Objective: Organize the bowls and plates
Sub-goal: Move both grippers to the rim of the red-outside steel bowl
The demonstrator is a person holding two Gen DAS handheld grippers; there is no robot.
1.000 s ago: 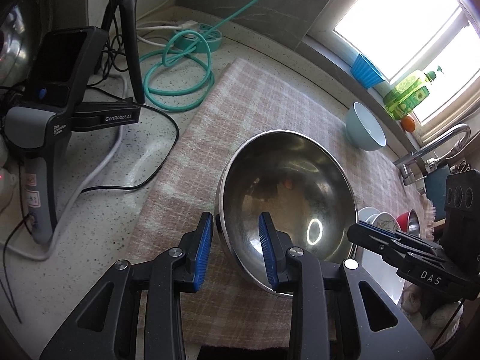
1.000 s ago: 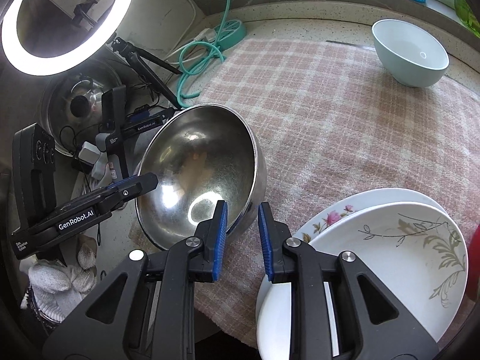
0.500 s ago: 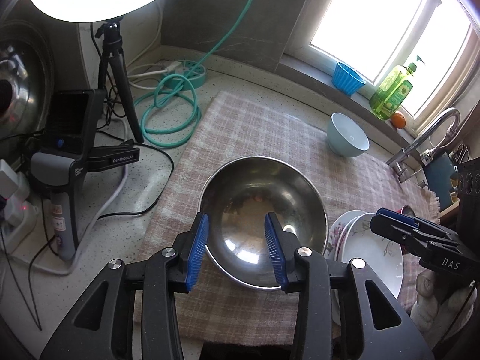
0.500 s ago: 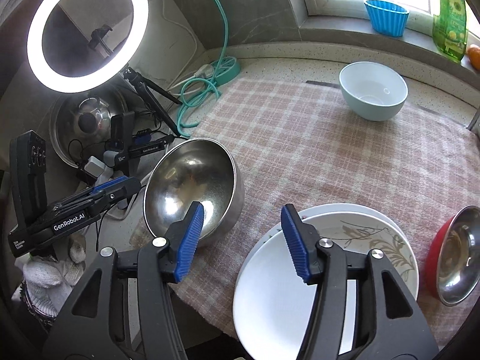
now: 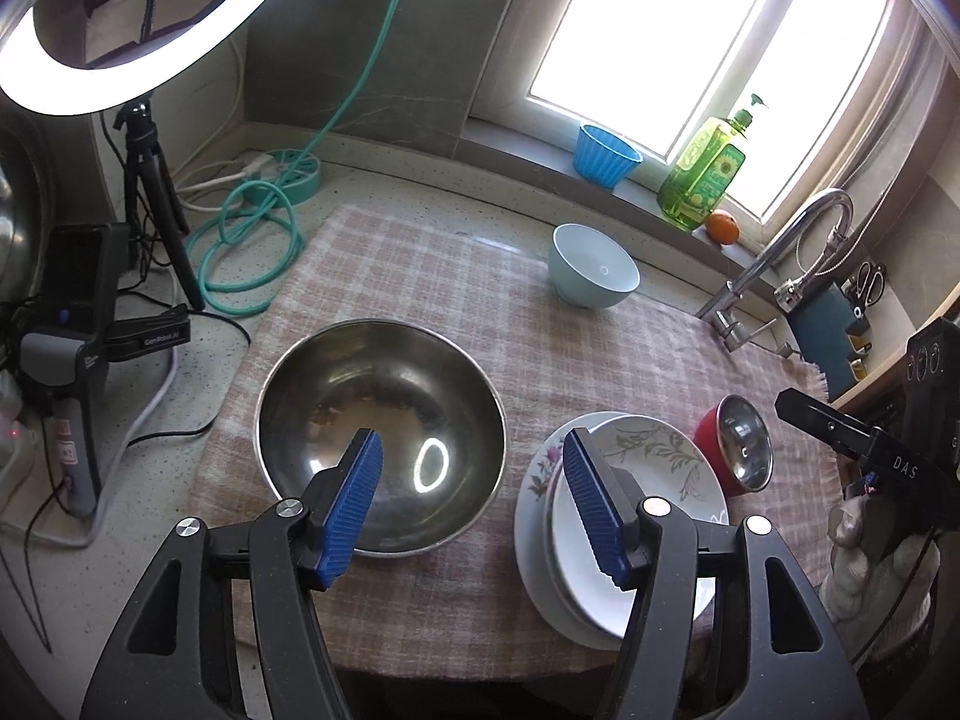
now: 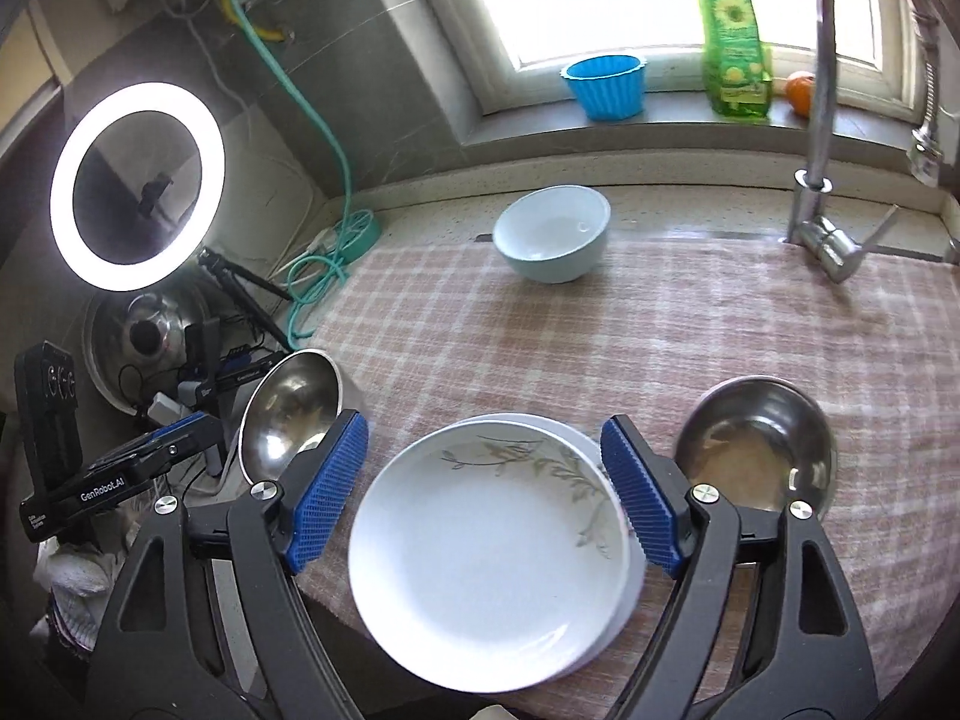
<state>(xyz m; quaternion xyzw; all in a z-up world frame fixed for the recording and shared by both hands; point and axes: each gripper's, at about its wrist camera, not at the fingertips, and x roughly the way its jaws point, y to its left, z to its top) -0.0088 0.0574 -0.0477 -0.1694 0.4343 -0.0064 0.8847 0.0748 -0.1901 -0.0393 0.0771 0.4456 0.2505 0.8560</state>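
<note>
- The left gripper (image 5: 471,495) is hovering above the near edge of the checked cloth (image 5: 432,276), its blue fingers (image 5: 351,507) opening and holding nothing; nothing is sitting between them.
- The large steel bowl (image 5: 381,396) is resting upright on the cloth, on its left part, just beyond the left gripper's left finger and not touched by it.
- The right gripper (image 6: 483,489) is hanging over the stack of plates (image 6: 492,546), its fingers (image 6: 324,495) also opening, spread wide to either side of the plates in the picture and gripping nothing.
- The plates are lying stacked at the near edge of the cloth, just right of the steel bowl; the top one is showing a grey leaf pattern, and a lower one a pink flower in the left wrist view.
- A small red bowl with a steel lining (image 5: 735,444) is sitting just right of the plates, tilted toward them.
- A pale blue bowl (image 5: 591,267) is standing alone at the far side of the cloth, well apart from the other dishes, near the windowsill.
- On the sill a blue fluted cup (image 6: 606,87), a green soap bottle (image 6: 735,54) and an orange fruit (image 6: 801,93) are standing in a row.
- A faucet (image 6: 819,120) is rising at the far right of the surface (image 5: 150,480), and a lit ring light (image 6: 138,186) is glowing at the left.
</note>
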